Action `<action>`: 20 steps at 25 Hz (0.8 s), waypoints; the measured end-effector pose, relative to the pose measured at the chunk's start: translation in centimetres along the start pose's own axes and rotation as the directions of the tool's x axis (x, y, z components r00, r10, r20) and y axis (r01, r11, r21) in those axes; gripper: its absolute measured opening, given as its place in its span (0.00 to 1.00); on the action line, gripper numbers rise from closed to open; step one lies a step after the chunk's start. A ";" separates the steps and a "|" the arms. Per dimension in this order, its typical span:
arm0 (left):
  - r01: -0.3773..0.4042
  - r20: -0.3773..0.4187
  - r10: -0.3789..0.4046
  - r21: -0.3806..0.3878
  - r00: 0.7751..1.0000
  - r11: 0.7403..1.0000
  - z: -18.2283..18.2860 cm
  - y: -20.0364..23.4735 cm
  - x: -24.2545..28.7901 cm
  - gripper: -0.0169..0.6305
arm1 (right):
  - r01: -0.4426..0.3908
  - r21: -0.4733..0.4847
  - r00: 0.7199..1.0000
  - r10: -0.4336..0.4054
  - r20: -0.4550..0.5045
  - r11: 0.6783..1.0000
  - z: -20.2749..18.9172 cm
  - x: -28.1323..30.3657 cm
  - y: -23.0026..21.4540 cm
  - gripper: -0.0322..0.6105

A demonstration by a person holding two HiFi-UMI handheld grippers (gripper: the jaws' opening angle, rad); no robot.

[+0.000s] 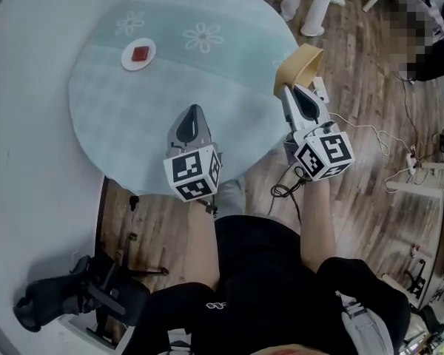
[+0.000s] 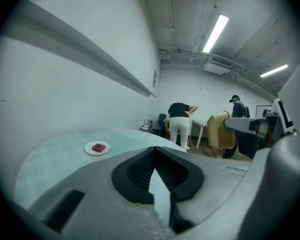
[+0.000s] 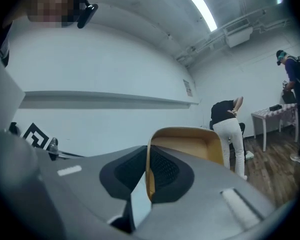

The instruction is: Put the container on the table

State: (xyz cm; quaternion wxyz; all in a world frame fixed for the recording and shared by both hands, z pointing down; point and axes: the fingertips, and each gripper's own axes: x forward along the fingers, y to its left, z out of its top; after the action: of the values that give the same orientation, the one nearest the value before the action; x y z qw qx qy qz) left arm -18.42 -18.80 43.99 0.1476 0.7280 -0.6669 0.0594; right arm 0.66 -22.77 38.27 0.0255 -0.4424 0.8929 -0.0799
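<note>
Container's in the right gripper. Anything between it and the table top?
Nothing visible. The container hangs at the table's right edge; the top beside it is bare. The plate sits far across, the left gripper apart too.

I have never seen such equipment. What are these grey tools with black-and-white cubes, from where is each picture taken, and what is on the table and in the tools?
There is no robot here. A person holds a hand tool, a two-jaw gripper, in each hand, and the patterned cubes are parts of the grippers. The head view comes from a camera on the person's head, looking down. The two gripper views come from a camera riding on each gripper, looking along its jaws. The left gripper has its jaws together with nothing between them. The right gripper pinches one wall of a tan container, near the edge of the round table and not yet set down. On the table's pale cloth lies a small white plate with a red piece on it.
</note>
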 end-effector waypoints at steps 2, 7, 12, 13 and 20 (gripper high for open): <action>0.002 -0.005 -0.002 -0.013 1.000 1.000 0.5 0.7 4.1 0.03 | -0.015 -0.060 0.998 0.011 -0.069 0.998 -1.3 3.8 -1.2 0.10; 0.027 -0.074 -0.030 -0.041 0.997 0.999 -0.5 -1.6 11.0 0.03 | -0.162 -0.234 0.954 0.092 -0.284 0.959 -5.0 8.5 -3.5 0.09; -0.004 -0.083 0.001 -0.024 0.997 1.000 -0.5 -3.1 12.5 0.03 | -0.392 -0.344 0.850 0.193 -0.490 0.854 -11.2 14.2 -6.3 0.10; -0.026 -0.086 0.024 -0.021 0.996 0.999 -0.5 -2.5 12.4 0.03 | -0.460 -0.376 0.815 0.215 -0.538 0.804 -12.5 15.5 -6.2 0.10; -0.190 -0.116 0.183 -0.056 0.976 0.980 -1.7 3.0 11.3 0.03 | -0.746 -0.507 0.617 0.161 -0.770 0.432 -21.7 24.0 -5.4 0.10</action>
State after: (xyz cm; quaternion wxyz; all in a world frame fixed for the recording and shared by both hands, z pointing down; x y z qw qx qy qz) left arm -20.01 -29.29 49.21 0.2022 0.6524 -0.7247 0.0909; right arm -12.24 -42.42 61.18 -0.4465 -0.0712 0.8694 0.1993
